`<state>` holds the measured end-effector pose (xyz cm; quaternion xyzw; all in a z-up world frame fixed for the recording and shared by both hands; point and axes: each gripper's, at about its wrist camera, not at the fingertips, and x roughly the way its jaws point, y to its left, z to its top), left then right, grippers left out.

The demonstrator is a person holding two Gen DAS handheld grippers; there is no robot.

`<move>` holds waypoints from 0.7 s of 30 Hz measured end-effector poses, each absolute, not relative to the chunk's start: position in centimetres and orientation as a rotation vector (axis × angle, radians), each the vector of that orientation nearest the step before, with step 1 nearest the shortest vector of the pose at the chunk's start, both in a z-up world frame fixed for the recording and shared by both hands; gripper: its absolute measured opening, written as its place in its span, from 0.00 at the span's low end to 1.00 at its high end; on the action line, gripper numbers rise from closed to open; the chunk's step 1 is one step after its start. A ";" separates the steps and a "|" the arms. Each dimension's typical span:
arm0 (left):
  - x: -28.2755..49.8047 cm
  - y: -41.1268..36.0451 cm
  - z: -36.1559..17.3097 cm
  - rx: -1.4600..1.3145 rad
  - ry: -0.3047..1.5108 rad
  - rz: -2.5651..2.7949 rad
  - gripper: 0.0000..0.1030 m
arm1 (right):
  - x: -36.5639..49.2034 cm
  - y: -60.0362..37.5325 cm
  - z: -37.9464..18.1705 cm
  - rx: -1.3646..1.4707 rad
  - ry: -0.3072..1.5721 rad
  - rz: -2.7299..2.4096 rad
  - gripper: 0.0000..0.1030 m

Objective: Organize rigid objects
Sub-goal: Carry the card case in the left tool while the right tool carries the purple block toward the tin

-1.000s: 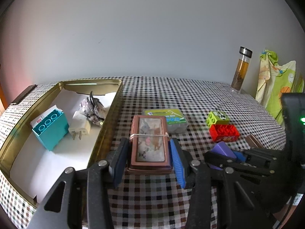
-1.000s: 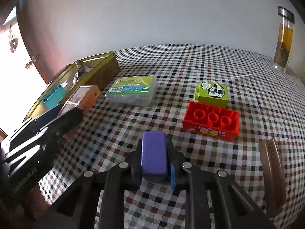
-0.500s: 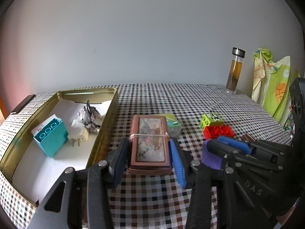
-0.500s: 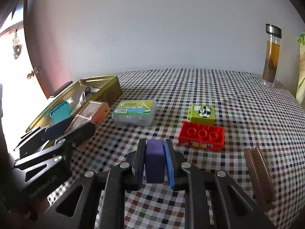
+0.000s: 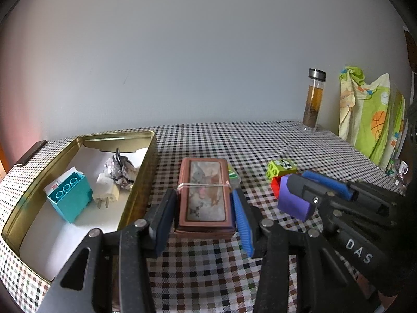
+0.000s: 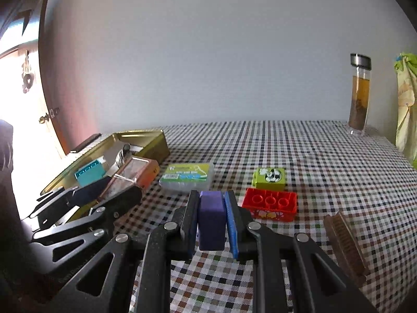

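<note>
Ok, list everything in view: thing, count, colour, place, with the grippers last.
gold tin: 1, brass-gold, left on the table
teal brick: 1, teal, inside the tin
plug adapter: 1, white, inside the tin beside the teal brick
crumpled bundle: 1, greyish, inside the tin at the back
plastic case: 1, clear with a green label, mid-table
green brick: 1, lime, behind the red brick
red brick: 1, red, right of centre
wooden brush: 1, brown, right front
bottle: 1, clear with amber liquid, far right
cloth: 1, yellow-green, far right edge
table: 1, checked cover
left gripper: clamps the brown card box
right gripper: clamps the purple block
</note>
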<state>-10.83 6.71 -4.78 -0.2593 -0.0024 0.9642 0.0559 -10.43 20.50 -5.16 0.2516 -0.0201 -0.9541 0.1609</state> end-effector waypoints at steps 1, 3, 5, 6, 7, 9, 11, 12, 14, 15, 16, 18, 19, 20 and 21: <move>-10.8 6.7 -4.8 -0.783 -0.005 2.924 0.42 | -10.4 20.4 -5.1 0.709 -0.053 -2.728 0.21; -10.7 6.8 -4.7 -0.775 0.001 2.925 0.42 | -10.1 20.4 -5.0 0.686 -0.049 -2.735 0.21; -10.6 6.8 -4.6 -0.769 0.001 2.926 0.42 | -10.0 20.3 -4.9 0.671 -0.045 -2.736 0.21; -10.6 6.8 -4.6 -0.768 0.002 2.926 0.42 | -9.9 20.3 -4.9 0.663 -0.043 -2.738 0.21; -10.6 6.9 -4.6 -0.767 0.002 2.926 0.42 | -9.8 20.3 -4.8 0.652 -0.041 -2.741 0.21; -10.6 6.9 -4.6 -0.764 0.000 2.927 0.42 | -9.6 20.3 -4.6 0.636 -0.040 -2.744 0.21; -10.5 6.9 -4.5 -0.755 0.000 2.928 0.42 | -9.4 20.4 -4.5 0.621 -0.039 -2.749 0.21; -10.4 6.9 -4.5 -0.750 0.001 2.928 0.42 | -9.3 20.4 -4.5 0.612 -0.038 -2.751 0.21; -10.3 7.1 -4.4 -0.739 0.011 2.931 0.42 | -9.1 20.4 -4.4 0.596 -0.032 -2.755 0.21; -10.2 7.1 -4.4 -0.736 0.013 2.932 0.42 | -9.0 20.4 -4.4 0.590 -0.031 -2.756 0.21; -10.2 7.1 -4.3 -0.733 0.016 2.934 0.42 | -9.0 20.4 -4.3 0.584 -0.029 -2.757 0.21; -10.1 7.1 -4.3 -0.727 0.020 2.937 0.42 | -8.8 20.4 -4.2 0.567 -0.029 -2.759 0.21; -10.0 7.2 -4.2 -0.722 0.022 2.938 0.42 | -8.7 20.4 -4.2 0.555 -0.028 -2.761 0.21; -10.0 7.2 -4.2 -0.717 0.025 2.941 0.42 | -8.5 20.4 -4.2 0.548 -0.026 -2.762 0.21; -10.0 7.2 -4.2 -0.713 0.027 2.942 0.42 | -8.4 20.4 -4.1 0.538 -0.022 -2.762 0.21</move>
